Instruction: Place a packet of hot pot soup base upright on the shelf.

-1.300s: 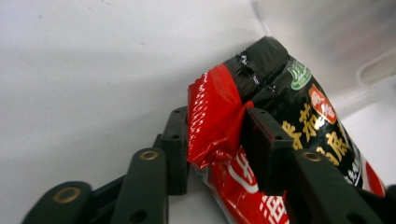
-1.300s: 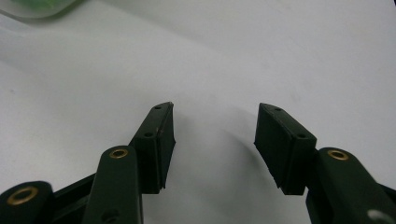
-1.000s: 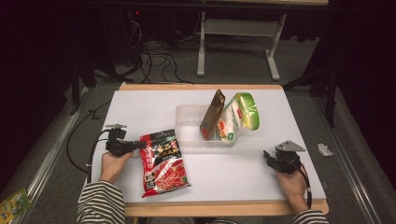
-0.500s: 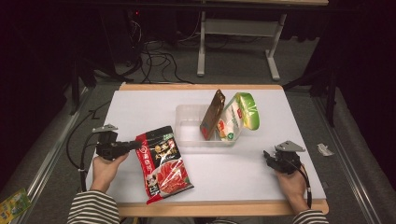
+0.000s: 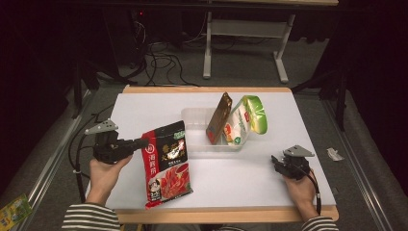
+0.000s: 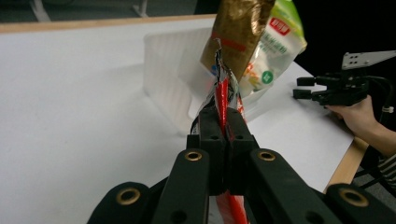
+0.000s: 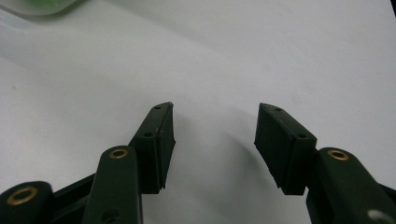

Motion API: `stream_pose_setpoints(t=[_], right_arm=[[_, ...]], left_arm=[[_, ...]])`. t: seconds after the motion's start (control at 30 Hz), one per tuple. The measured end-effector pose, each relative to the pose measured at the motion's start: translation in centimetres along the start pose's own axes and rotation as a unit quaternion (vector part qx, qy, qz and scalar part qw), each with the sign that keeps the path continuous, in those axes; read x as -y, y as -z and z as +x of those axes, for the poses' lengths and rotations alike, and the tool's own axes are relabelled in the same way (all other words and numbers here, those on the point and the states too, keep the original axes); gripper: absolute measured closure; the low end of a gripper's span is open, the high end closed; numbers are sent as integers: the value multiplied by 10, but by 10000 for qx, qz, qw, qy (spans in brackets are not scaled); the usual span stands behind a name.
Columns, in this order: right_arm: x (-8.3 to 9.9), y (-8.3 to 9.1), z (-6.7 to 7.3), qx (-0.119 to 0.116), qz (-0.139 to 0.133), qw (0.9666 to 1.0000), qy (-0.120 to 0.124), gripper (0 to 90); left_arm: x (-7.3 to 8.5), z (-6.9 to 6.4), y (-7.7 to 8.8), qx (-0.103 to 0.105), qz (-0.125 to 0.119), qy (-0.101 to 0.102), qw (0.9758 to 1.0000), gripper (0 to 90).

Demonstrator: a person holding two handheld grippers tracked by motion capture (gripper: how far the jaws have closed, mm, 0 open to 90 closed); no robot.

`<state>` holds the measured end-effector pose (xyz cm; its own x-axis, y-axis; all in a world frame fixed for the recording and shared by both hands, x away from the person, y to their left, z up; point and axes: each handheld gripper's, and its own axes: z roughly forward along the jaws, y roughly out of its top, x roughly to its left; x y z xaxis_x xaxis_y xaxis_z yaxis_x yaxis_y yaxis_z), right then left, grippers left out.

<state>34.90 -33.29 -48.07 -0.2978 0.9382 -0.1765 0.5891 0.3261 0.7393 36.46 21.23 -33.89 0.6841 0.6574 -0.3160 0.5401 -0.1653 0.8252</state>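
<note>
Two grippers over a white table (image 5: 144,103). Left gripper (image 5: 144,143) at the near-left, held in the left hand (image 5: 103,171), jaws pressed together on the upper left edge of a red and black pouch (image 5: 166,163). From the left gripper view, pouch edge (image 6: 222,100) pinched thin between the two black jaws, rising upright out of them. Pouch mostly flat on the table, near of centre-left, top corner lifted toward the gripper.

Right gripper (image 5: 275,161) at the near-right, held in the right hand (image 5: 300,185), low over bare table. From the right gripper view, jaws spread wide with nothing between them, only white tabletop beyond.

Clear plastic tray (image 5: 195,127) at mid-table, just far-right of the pouch. Inside it, leaning upright at its right end, a brown packet (image 5: 219,118) and, touching it on the right, a green and white bag (image 5: 245,120). Cables (image 5: 159,62) on the floor beyond the far edge. Small green packet (image 5: 13,209) on the floor at the near-left.
</note>
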Motion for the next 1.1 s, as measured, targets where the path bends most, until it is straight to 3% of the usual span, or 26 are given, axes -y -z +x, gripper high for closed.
stream_pose_setpoints(t=[0.17,0.4,0.7,1.1], right_arm=[[0,0,0,-1,1,10000,6,475],[0,0,0,3,-3,10000,21,473],[0,0,0,7,-7,10000,29,470],[0,0,1,9,0,10000,39,470]], left_arm=[[-15,-16,7,-19,-81,-271,9996,889],[-34,-29,7,-114,-112,-468,9988,891],[-61,-40,7,-126,-283,-514,9982,895],[-95,-48,-10,-74,-419,-499,9978,898]])
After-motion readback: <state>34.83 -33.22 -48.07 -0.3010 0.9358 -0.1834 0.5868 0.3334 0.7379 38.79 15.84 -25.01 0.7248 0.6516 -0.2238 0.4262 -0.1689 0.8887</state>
